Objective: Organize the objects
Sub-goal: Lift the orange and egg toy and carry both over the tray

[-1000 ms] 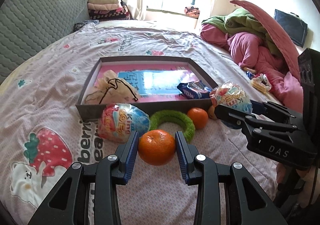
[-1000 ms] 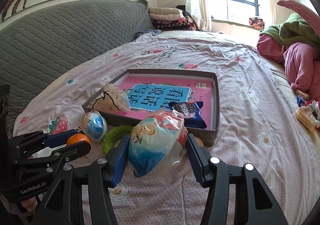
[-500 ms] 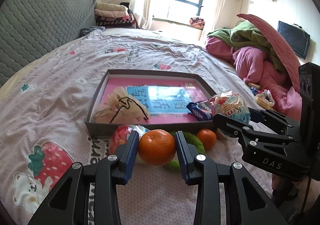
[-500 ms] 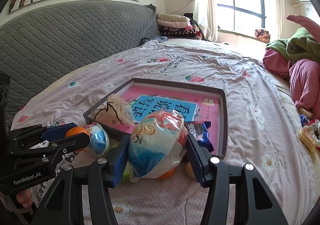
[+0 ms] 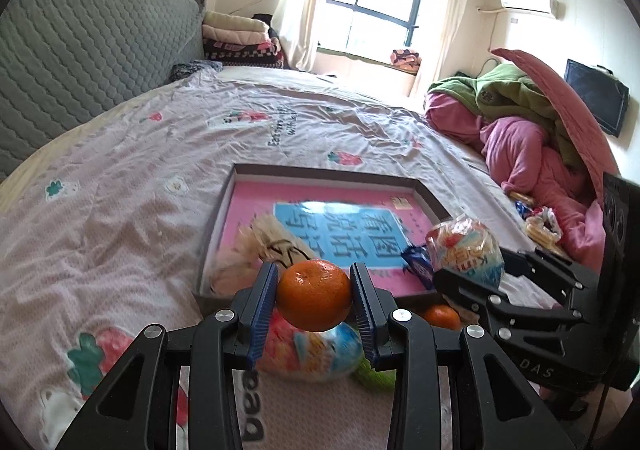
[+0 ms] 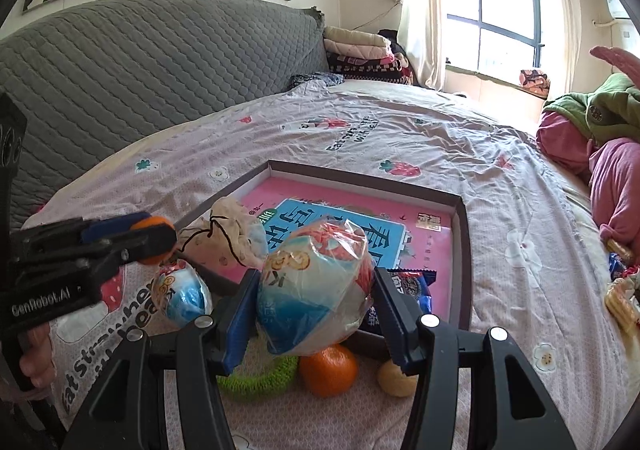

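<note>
My left gripper (image 5: 314, 296) is shut on an orange tangerine (image 5: 314, 294), held above the bed in front of the shallow grey box (image 5: 424, 186) with a pink and blue floor. My right gripper (image 6: 316, 304) is shut on a wrapped egg-shaped snack (image 6: 316, 286), also raised near the box's front edge; it shows at the right of the left wrist view (image 5: 466, 254). In the box lie a beige drawstring pouch (image 6: 224, 236) and a dark blue snack packet (image 6: 408, 286). A second wrapped egg (image 6: 182, 296), a green ring (image 6: 260, 376) and a second tangerine (image 6: 328, 370) lie on the bed before the box.
A small tan ball (image 6: 396, 378) lies by the second tangerine. Pink and green bedding (image 5: 532, 130) is piled at the right with loose snacks (image 5: 540, 226) beside it. A grey quilted headboard (image 6: 140, 70) runs along the left. Folded blankets (image 6: 360, 54) sit by the window.
Both grippers have risen off the bed with their loads and moved towards the box. The items on the bed now sit lower in both views.
</note>
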Tool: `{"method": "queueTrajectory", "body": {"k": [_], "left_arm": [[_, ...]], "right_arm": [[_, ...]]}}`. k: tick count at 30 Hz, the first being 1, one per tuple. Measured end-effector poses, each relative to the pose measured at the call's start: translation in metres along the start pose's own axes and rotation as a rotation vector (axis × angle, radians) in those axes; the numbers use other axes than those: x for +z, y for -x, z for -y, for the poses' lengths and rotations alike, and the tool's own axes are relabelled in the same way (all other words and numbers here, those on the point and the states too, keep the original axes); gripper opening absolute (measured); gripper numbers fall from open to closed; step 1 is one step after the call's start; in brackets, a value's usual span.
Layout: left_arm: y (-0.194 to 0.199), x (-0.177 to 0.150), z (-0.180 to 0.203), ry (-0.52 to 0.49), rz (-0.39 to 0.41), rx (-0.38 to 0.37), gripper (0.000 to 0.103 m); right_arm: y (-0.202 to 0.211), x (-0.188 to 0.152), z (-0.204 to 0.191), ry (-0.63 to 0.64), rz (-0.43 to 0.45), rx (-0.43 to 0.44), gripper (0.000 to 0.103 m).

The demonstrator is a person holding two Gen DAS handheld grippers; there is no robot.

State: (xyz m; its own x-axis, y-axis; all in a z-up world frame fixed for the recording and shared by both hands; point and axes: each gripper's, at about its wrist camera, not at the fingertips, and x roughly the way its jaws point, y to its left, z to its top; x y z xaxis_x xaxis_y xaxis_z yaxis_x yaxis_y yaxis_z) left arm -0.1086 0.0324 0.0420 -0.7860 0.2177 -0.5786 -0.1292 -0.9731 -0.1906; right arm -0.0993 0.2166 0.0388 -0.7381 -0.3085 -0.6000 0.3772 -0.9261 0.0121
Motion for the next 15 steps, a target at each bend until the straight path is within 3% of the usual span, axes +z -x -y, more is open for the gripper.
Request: {"method": "queueTrajectory", "body": {"k": [15], "left_arm": [[-0.044,0.03,-0.034,0.029,-0.035,0.066,0.038]], "right_arm": [[-0.043,0.009,-0.001,0.041,-0.052,-0.012,0.056]]}}
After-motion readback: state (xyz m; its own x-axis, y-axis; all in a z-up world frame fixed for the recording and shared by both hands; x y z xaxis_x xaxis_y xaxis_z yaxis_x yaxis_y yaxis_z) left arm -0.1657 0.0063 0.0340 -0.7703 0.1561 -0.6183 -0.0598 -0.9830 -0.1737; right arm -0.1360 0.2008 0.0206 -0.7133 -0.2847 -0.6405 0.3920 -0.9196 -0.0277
